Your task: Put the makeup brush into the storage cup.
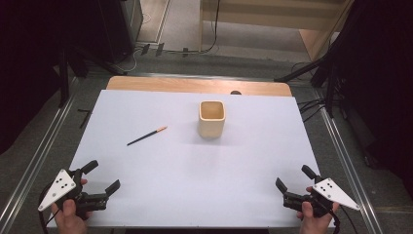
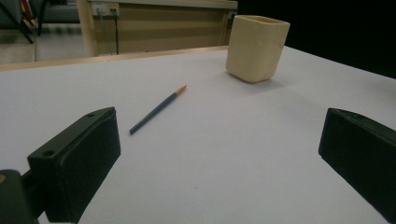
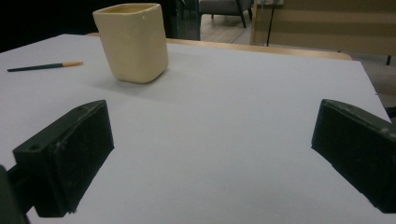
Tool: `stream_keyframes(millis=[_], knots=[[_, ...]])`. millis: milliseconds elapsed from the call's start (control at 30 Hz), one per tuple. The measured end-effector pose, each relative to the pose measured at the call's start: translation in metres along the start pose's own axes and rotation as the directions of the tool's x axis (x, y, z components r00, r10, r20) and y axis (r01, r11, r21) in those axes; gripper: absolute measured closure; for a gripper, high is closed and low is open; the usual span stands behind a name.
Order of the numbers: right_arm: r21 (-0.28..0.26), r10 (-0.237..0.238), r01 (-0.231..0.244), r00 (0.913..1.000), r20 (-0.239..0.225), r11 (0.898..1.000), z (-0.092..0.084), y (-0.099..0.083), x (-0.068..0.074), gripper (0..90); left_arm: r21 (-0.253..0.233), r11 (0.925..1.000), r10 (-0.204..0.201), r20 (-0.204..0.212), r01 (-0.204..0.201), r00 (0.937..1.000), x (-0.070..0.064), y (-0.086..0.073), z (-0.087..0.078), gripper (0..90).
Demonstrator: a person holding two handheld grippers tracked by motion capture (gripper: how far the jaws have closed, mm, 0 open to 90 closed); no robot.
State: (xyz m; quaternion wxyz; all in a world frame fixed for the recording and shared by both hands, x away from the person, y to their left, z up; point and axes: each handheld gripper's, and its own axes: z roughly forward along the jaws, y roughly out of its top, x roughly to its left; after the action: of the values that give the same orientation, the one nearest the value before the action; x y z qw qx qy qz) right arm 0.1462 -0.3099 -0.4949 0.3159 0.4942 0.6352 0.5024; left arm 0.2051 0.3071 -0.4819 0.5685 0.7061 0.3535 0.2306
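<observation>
Left of the cup [image 1: 212, 118] lies 1 brush [image 1: 147, 136]; both grippers [image 1: 101, 177] [image 1: 294, 177] gape empty, well short. Risk: thin brush rolling from closing jaws.

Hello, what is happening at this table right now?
A person holds a two-jaw gripper in each hand at the near edge of a white table. The left gripper and the right gripper are both open and hold nothing. Farther out, a thin brush with an orange tip lies flat on the table, and a cream square cup stands upright to its right, apart from it. Nothing is touched yet; the work seems not to have started.
</observation>
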Motion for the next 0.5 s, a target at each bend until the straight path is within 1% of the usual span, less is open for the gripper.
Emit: stream_keyframes(millis=[200, 300, 333, 367, 433, 467, 500], knots=[[0.005, 0.001, -0.001, 1.0000, 0.002, 1.000, -0.001, -0.001, 0.000, 0.0, 0.011, 0.9999, -0.003, 0.008, 0.003, 1.0000, -0.001, 0.005, 0.005, 0.0], [0.007, 0.000, 0.000, 1.0000, 0.003, 1.000, -0.001, -0.001, 0.000, 0.0, 0.018, 0.9998, 0.005, 0.012, -0.005, 0.9999, 0.000, 0.007, 0.007, 0.0], [0.009, 0.004, -0.004, 1.0000, 0.004, 1.000, -0.001, 0.000, 0.001, 0.0, 0.027, 0.9996, -0.002, 0.018, 0.001, 0.9998, 0.000, 0.010, 0.011, 0.0], [0.009, 0.003, -0.003, 1.0000, 0.003, 1.000, -0.001, 0.000, 0.001, 0.0, 0.027, 0.9996, -0.002, 0.018, 0.001, 0.9998, 0.000, 0.010, 0.011, 0.0], [0.007, -0.002, 0.002, 1.0000, 0.002, 1.000, -0.001, 0.000, 0.001, 0.0, 0.047, 0.9984, -0.034, 0.037, 0.032, 0.9988, 0.003, 0.015, 0.016, 0.0], [0.007, -0.003, 0.003, 1.0000, 0.002, 1.000, -0.001, 0.000, 0.000, 0.0, 0.058, 0.9976, -0.041, 0.046, 0.039, 0.9981, 0.004, 0.018, 0.019, 0.0], [0.007, -0.003, 0.003, 1.0000, 0.002, 1.000, -0.001, 0.000, 0.000, 0.0, 0.058, 0.9976, -0.041, 0.046, 0.039, 0.9981, 0.004, 0.018, 0.019, 0.0]])
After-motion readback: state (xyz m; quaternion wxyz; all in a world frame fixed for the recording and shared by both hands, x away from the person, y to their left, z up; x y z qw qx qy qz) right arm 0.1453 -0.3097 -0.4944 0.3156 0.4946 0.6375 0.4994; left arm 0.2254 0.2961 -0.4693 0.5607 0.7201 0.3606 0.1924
